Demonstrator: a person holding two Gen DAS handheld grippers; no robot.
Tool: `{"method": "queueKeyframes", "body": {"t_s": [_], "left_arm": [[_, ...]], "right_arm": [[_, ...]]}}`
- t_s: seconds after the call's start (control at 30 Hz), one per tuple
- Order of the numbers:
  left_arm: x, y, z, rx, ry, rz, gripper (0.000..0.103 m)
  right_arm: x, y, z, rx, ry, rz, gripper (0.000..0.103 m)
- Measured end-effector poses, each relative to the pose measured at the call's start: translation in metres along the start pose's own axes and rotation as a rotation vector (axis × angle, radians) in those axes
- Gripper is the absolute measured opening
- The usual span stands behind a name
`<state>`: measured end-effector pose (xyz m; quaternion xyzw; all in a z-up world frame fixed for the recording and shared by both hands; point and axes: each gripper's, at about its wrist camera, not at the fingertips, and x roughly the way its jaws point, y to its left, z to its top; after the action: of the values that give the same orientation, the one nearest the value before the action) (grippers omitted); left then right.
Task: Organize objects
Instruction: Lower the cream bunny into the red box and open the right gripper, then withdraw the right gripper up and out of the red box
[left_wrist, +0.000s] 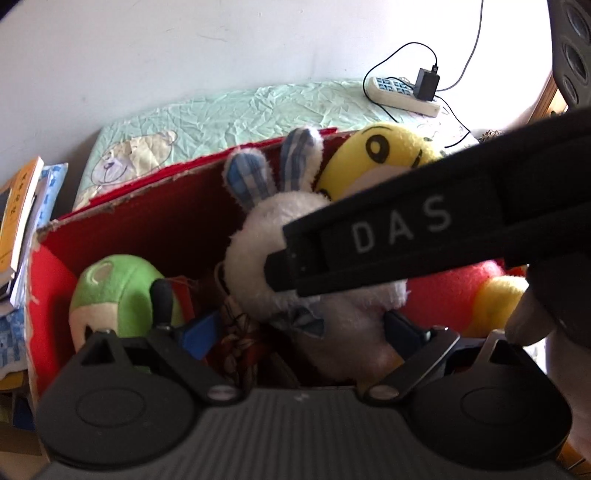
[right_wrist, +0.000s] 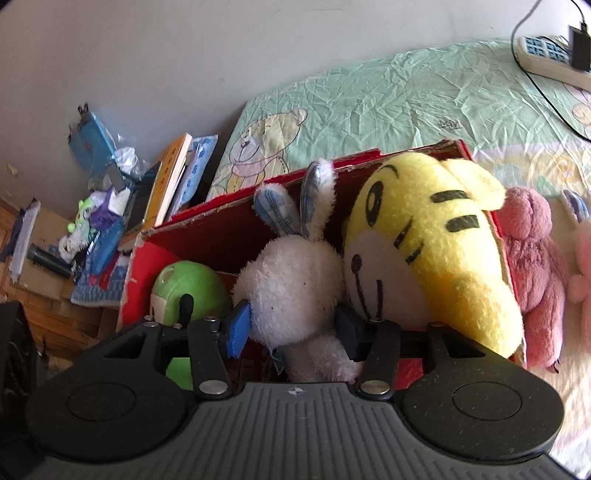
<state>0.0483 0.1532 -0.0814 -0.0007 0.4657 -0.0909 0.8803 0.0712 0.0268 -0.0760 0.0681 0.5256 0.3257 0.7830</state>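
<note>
A red cardboard box (right_wrist: 207, 236) stands on the bed and holds plush toys. A white bunny with blue checked ears (right_wrist: 291, 280) sits upright in it, between a green plush (right_wrist: 184, 280) and a yellow tiger plush (right_wrist: 428, 251). My right gripper (right_wrist: 293, 328) is shut on the bunny's body, a blue pad on each side. In the left wrist view the bunny (left_wrist: 258, 229) sits between the pads of my left gripper (left_wrist: 295, 328), which is wide open around it. The right gripper's black body marked DAS (left_wrist: 402, 229) crosses in front. The green plush (left_wrist: 118, 288) and the tiger (left_wrist: 373, 158) show there too.
A dark pink plush (right_wrist: 532, 266) lies on the bed right of the box. A power strip with a plugged charger (left_wrist: 406, 92) lies at the bed's far side. Books (right_wrist: 173, 177) and clutter are stacked left of the box against the wall.
</note>
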Motion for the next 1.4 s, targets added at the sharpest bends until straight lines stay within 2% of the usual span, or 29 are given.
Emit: {"method": "queueKeyframes", "body": {"t_s": [0.13, 0.2, 0.3, 0.53, 1.0, 1.4], "left_arm": [[-0.003, 0.0, -0.003, -0.001, 0.005, 0.001, 0.096], [-0.001, -0.001, -0.002, -0.006, 0.006, 0.015, 0.095], [-0.002, -0.003, -0.001, 0.003, 0.005, 0.046, 0.097], [-0.009, -0.007, 0.0, 0.006, -0.01, 0.08, 0.098], [-0.013, -0.022, -0.006, 0.018, -0.013, 0.152, 0.098], [-0.031, -0.033, -0.007, -0.003, -0.036, 0.248, 0.099]], "right_arm": [[-0.008, 0.001, -0.004, 0.022, 0.029, 0.005, 0.051], [-0.003, -0.003, -0.003, 0.041, 0.009, -0.02, 0.05], [0.003, -0.006, -0.002, 0.041, 0.0, -0.011, 0.053], [-0.019, -0.005, -0.012, 0.017, -0.079, 0.004, 0.055], [-0.043, -0.024, -0.031, 0.113, -0.164, 0.055, 0.054], [-0.061, -0.027, -0.049, 0.081, -0.232, 0.033, 0.054]]}}
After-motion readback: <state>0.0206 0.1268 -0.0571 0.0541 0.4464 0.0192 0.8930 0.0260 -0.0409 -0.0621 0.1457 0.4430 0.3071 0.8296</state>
